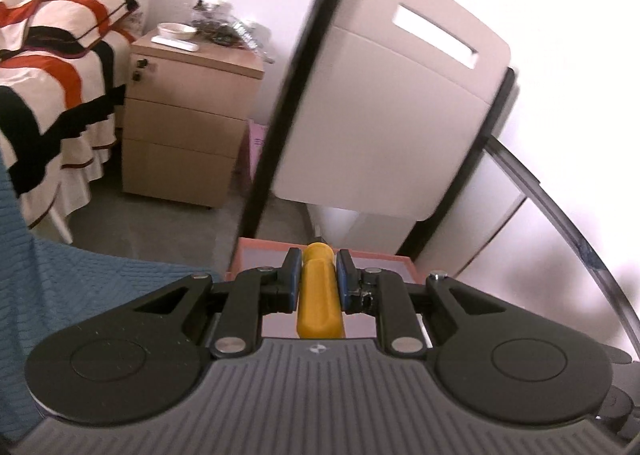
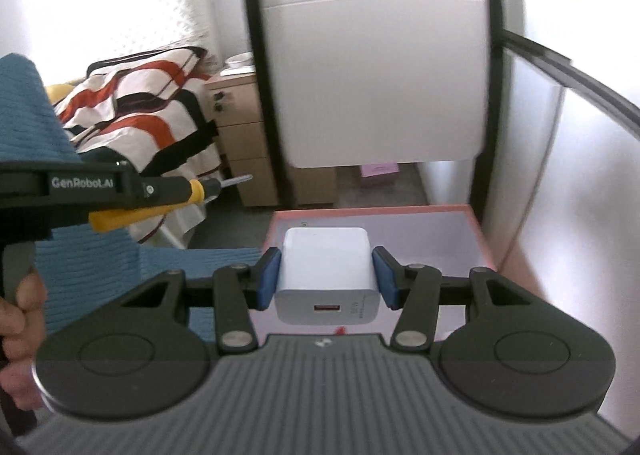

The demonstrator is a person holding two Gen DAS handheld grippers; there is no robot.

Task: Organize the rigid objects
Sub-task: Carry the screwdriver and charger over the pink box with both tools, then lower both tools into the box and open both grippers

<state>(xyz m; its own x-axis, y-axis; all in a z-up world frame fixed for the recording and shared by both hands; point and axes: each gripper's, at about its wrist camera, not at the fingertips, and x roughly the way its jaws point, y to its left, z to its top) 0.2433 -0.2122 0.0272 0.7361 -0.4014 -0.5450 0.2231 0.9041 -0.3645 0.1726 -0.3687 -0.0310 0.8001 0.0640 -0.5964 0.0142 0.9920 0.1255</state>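
Your left gripper (image 1: 318, 275) is closed tight on the yellow handle of a screwdriver (image 1: 319, 295), which lies along the fingers with its metal tip pointing forward. Your right gripper (image 2: 327, 275) is closed on a white charger block (image 2: 327, 275); the blue pads (image 2: 269, 279) press its two sides, and its port faces the camera. Both held things hang above a pink box (image 2: 478, 231), whose pale inside shows under the charger. In the right view, your left hand (image 2: 20, 319) holds its gripper beside a blue cloth (image 2: 80, 275).
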